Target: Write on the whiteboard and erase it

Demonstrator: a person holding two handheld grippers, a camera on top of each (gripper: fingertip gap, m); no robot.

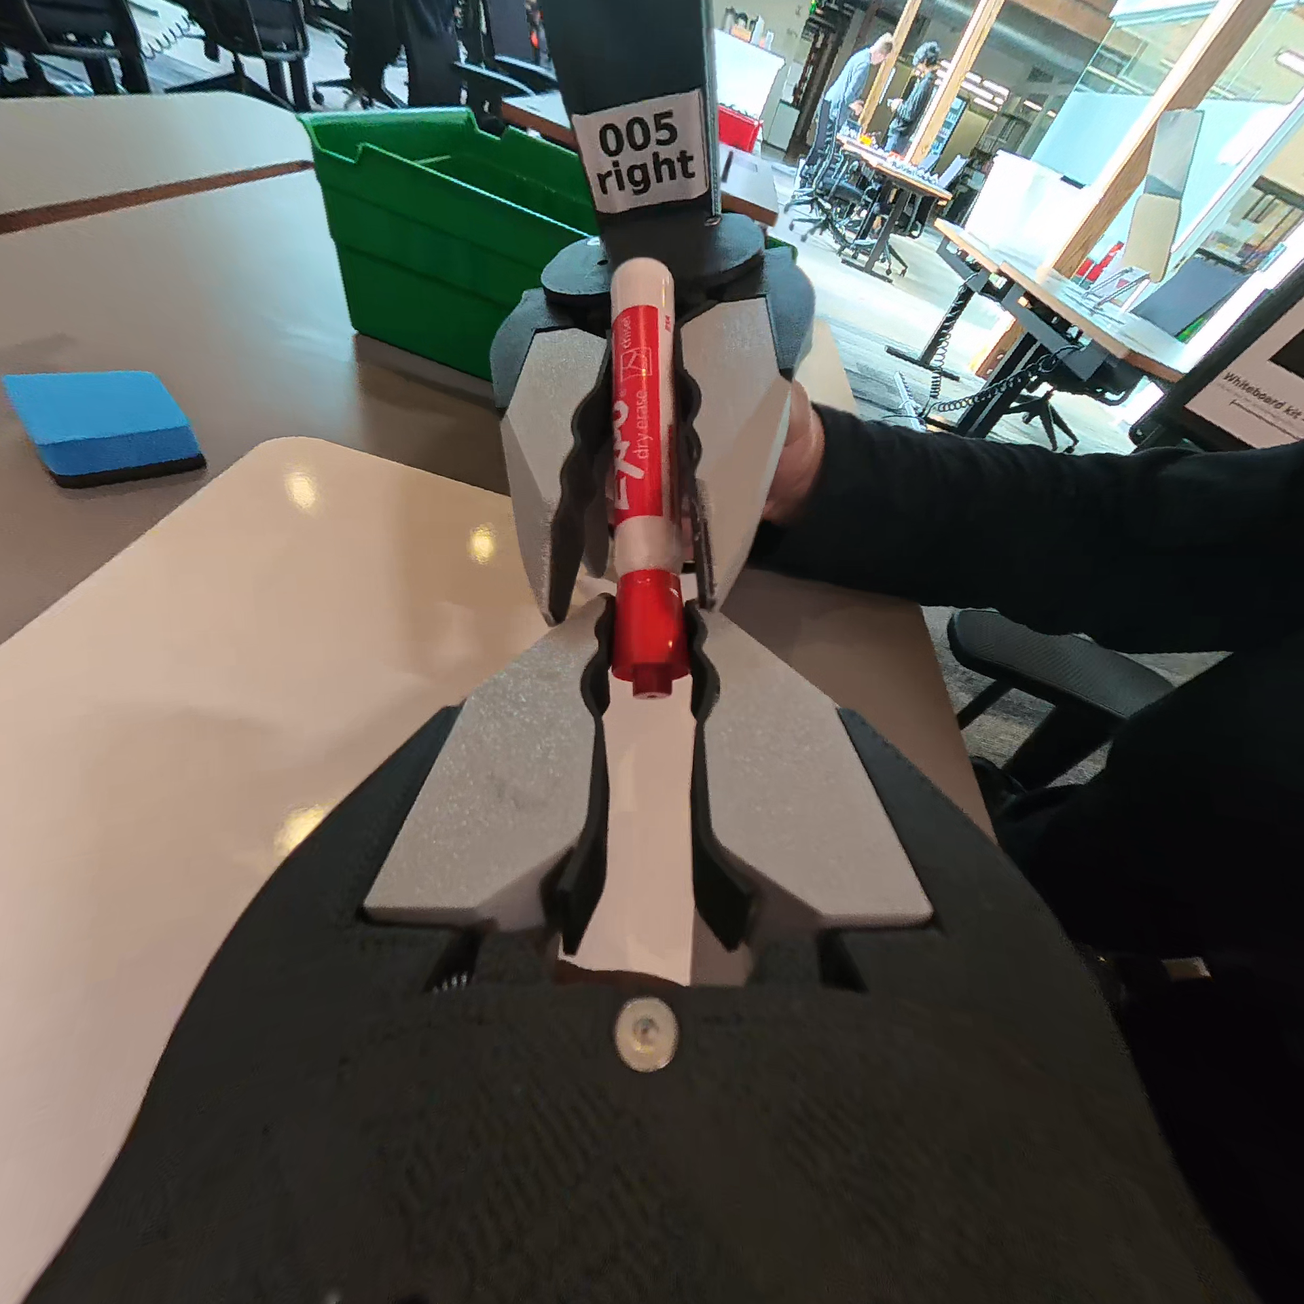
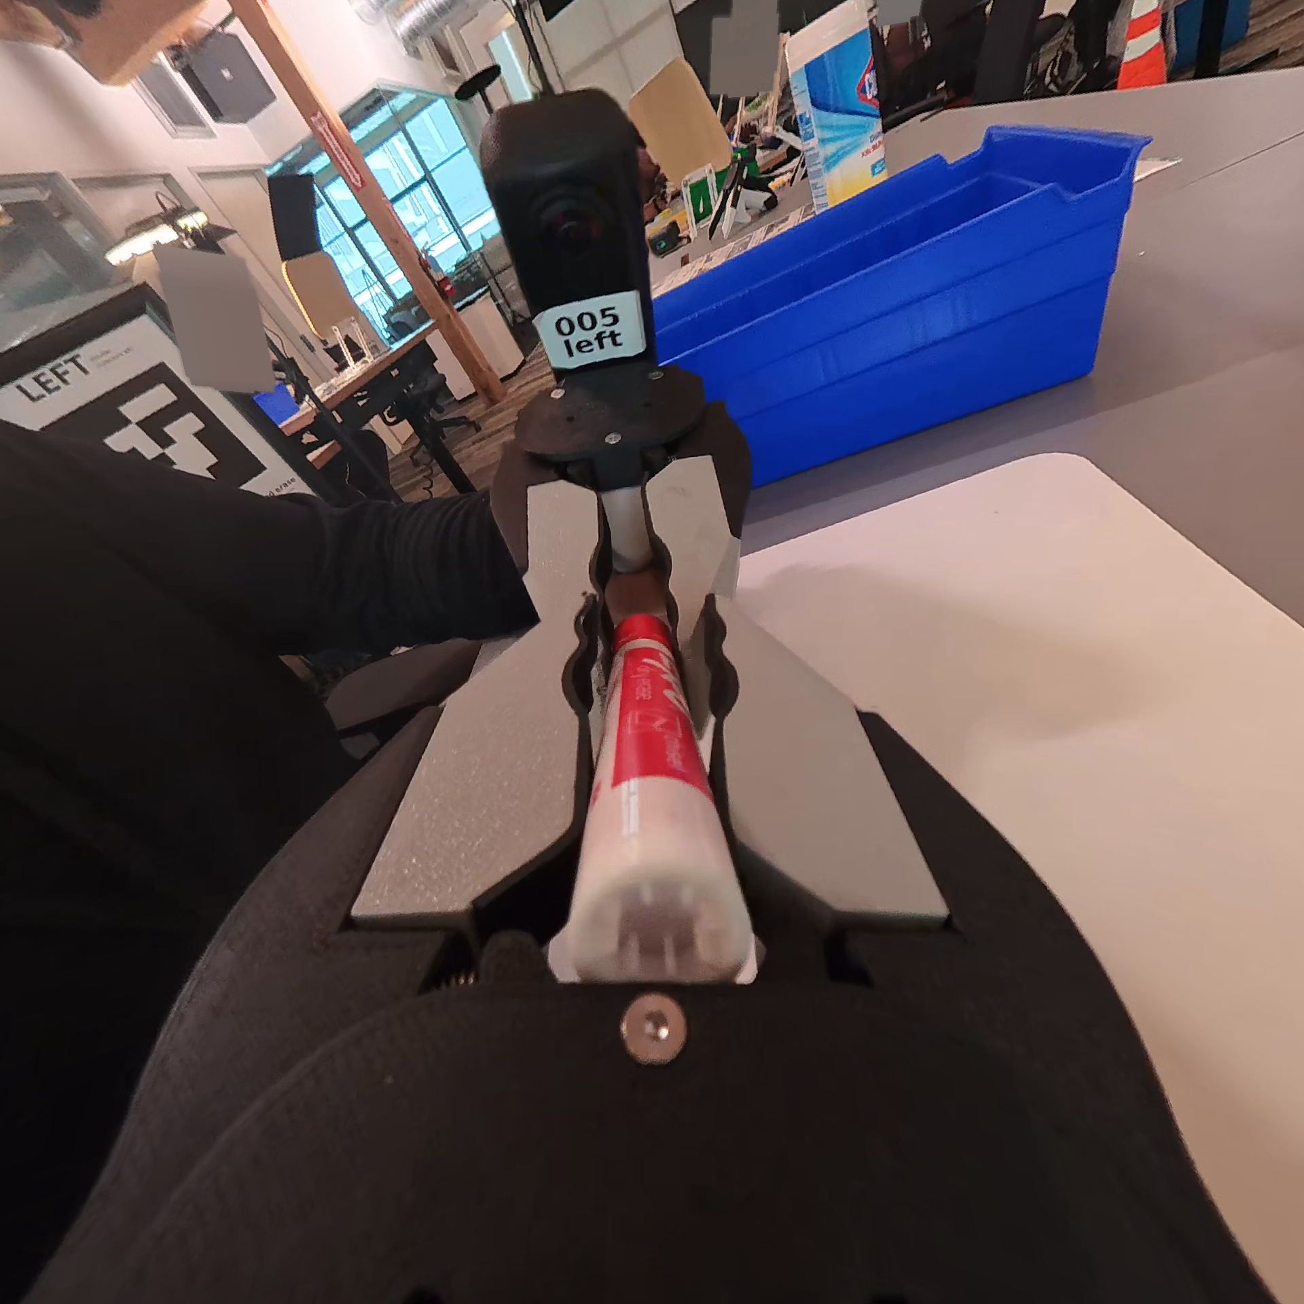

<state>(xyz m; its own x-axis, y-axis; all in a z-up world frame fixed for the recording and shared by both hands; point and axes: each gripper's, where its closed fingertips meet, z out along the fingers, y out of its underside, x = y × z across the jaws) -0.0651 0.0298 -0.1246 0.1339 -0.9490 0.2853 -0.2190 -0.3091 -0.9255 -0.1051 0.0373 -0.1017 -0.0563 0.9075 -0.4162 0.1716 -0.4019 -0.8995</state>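
The red marker (image 1: pixel 642 451) is suspended above the whiteboard (image 1: pixel 233 705), its long axis running straight from one gripper to the other. The left gripper (image 1: pixel 648 638) is closed on the red cap (image 1: pixel 648 628), which points toward the left wrist camera. The right gripper (image 2: pixel 653 660) is clamped on the white barrel (image 2: pixel 653 847), whose butt end faces the right wrist camera. The cap appears seated, though the joint is partly hidden. The blue eraser (image 1: pixel 99 427) lies on the table (image 1: pixel 212 296), well apart.
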